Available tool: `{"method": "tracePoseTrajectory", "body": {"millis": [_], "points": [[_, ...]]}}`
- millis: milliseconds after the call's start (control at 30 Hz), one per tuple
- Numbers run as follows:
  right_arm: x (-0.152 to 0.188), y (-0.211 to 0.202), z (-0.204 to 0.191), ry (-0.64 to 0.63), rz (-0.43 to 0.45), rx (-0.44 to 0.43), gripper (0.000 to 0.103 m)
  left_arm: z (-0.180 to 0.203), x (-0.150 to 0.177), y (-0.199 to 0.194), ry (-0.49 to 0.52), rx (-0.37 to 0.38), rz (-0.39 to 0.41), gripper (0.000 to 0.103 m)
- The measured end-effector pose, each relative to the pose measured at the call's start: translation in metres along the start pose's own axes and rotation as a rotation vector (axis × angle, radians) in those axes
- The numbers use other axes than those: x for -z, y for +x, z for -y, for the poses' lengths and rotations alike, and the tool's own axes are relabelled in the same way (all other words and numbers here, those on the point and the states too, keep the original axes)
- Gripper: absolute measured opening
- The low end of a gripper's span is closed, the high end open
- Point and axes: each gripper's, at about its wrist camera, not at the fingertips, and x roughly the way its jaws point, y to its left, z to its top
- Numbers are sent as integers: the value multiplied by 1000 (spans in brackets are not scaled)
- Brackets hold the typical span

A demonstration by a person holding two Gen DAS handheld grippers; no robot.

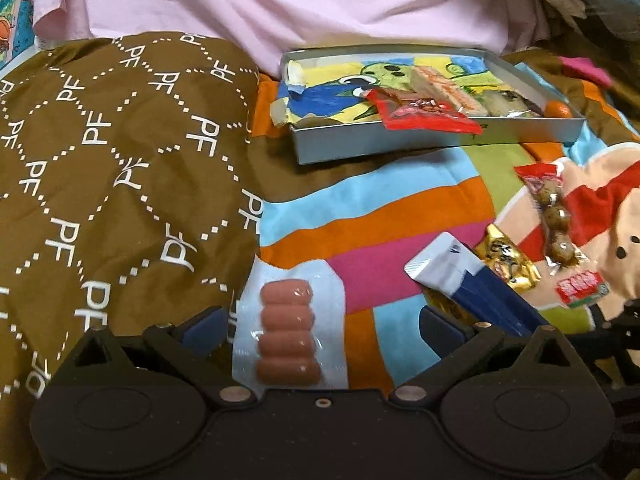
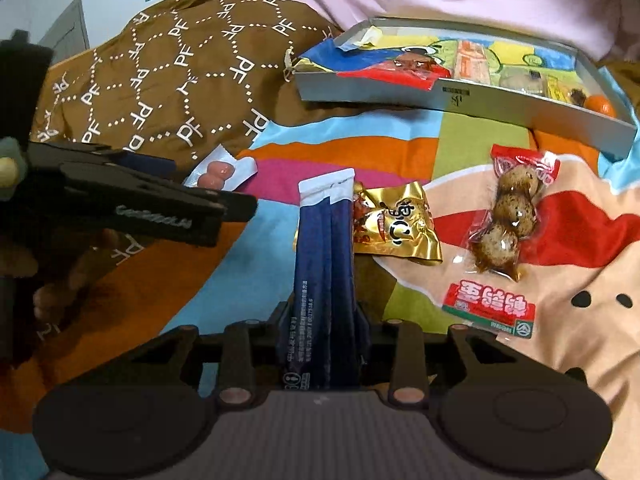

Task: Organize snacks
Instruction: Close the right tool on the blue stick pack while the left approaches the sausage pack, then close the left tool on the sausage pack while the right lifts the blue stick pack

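Note:
My left gripper (image 1: 320,326) is open, its blue pads either side of a clear pack of small sausages (image 1: 289,340) lying on the bedspread. My right gripper (image 2: 322,320) is shut on a dark blue stick sachet with a white end (image 2: 324,264), also in the left wrist view (image 1: 472,280). A grey shallow box (image 1: 400,138) (image 2: 480,102) at the back holds several snacks, a red packet (image 1: 424,114) hanging over its front wall. A gold packet (image 2: 394,224) and a clear pack of brown eggs (image 2: 508,216) lie on the bedspread to the right.
A brown quilt printed "PF" (image 1: 112,168) is heaped on the left. A pink sheet (image 1: 280,4) hangs behind the box. An orange fruit (image 2: 600,106) sits in the box's right corner. The left gripper's body (image 2: 132,204) shows at left in the right wrist view.

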Motion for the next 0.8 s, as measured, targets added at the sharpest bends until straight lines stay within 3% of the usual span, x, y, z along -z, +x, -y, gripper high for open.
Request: {"method": "tracePoseTrajectory", "body": {"millis": [167, 300, 367, 600, 800], "points": [[-1, 1, 6, 29, -1, -29, 40, -11, -8, 12, -59, 19, -49, 99], [-1, 0, 13, 67, -1, -56, 40, -24, -2, 17, -204, 64, -114, 88], [-1, -1, 16, 85, 0, -65, 40, -26, 5, 13, -241, 63, -99, 84], [1, -2, 19, 110, 0, -76, 40, -16, 12, 7, -258, 45, -104, 67], [1, -3, 20, 106, 9, -71, 42, -1, 13, 5, -248, 56, -83, 69]]}}
